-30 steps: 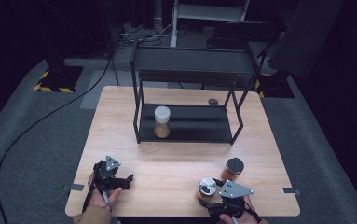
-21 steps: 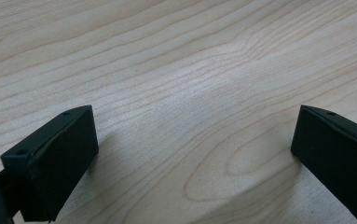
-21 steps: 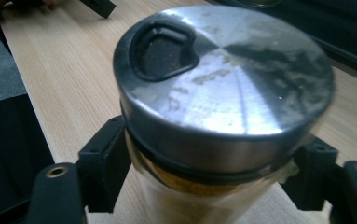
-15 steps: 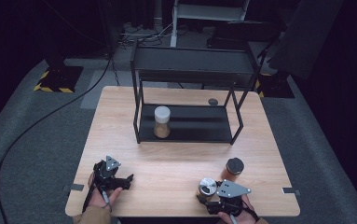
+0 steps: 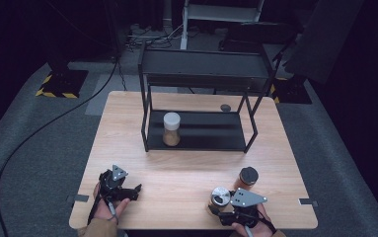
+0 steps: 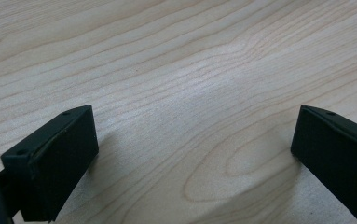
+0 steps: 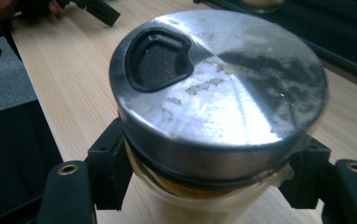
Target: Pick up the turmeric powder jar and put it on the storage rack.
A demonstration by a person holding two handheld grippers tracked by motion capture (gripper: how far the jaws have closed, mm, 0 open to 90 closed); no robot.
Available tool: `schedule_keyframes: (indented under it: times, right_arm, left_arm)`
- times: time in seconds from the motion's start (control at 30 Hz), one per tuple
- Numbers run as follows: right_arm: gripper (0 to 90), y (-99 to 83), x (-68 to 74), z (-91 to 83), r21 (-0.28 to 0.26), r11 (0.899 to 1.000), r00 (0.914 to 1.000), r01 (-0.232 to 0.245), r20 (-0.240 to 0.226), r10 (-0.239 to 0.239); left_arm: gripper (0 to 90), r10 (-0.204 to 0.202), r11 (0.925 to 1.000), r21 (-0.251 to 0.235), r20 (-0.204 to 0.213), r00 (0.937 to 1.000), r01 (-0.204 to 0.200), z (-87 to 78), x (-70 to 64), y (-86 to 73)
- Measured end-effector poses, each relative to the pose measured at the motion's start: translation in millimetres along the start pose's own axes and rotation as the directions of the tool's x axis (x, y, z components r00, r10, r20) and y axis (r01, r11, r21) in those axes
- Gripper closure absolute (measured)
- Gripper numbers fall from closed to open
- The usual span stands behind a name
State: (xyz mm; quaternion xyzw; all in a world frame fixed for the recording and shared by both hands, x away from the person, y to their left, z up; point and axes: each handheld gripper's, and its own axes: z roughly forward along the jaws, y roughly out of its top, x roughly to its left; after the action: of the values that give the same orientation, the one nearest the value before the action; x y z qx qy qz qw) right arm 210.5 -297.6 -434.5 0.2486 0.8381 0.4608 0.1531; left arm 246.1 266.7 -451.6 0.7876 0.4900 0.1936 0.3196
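the wooden table (image 5: 186,163) carries everything, and its layout reads the same as a second ago. the black two-tier rack (image 5: 204,69) stands at the far half, unmoved, with the white-lidded jar (image 5: 171,129) upright on its lower shelf toward the left. a small dark round thing (image 5: 225,107) lies on the tabletop behind the rack, too small to identify.

the dark-lidded jar (image 5: 248,177) stands upright on the near right part of the table, in the same spot as before, just beside the right gripper (image 5: 219,206) and apart from it.

the silver-lidded jar (image 7: 218,102) is at the near right edge, upright, between the right gripper's jaws. in the right gripper view the jaws sit on either side of the jar just under the metal lid, touching the glass, closed about as far as the jar's width allows. compared with the earlier pictures this jar and gripper have shifted very little, a touch nearer the table's front edge.

the left gripper (image 5: 127,192) rests at the near left, low over bare wood, in the same place as earlier. its jaws stand wide apart in the left gripper view, with nothing between them but the table grain (image 6: 190,107).
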Motion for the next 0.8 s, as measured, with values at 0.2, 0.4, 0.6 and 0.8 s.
schedule_keyframes:
  times: [0.2, 0.4, 0.6, 0.8]
  right_arm:
    - [31.6, 13.5, -2.1, -4.3, 0.008, 1.000, 0.9999, 0.011, -0.006, -0.011]
    - [31.6, 28.7, -4.5, -11.1, -0.007, 1.000, 0.9997, 0.023, 0.005, -0.023]
    - [31.6, 46.6, -10.1, -16.2, -0.011, 1.000, 0.9997, 0.020, 0.014, -0.019]
    - [31.6, 61.8, -15.1, -19.8, -0.017, 1.000, 0.9995, 0.014, 0.029, -0.014]
  left_arm:
    - [0.3, -0.001, 1.0000, -0.001, 0.000, 1.0000, 0.001, 0.0, -0.1, -0.1]
    - [0.3, 0.000, 1.0000, 0.000, 0.000, 1.0000, 0.000, 0.0, 0.0, 0.0]
    - [0.3, -0.001, 1.0000, 0.000, 0.000, 1.0000, 0.001, 0.0, -0.1, -0.1]
    - [0.3, -0.001, 1.0000, 0.000, 0.000, 1.0000, 0.001, 0.0, -0.1, -0.1]
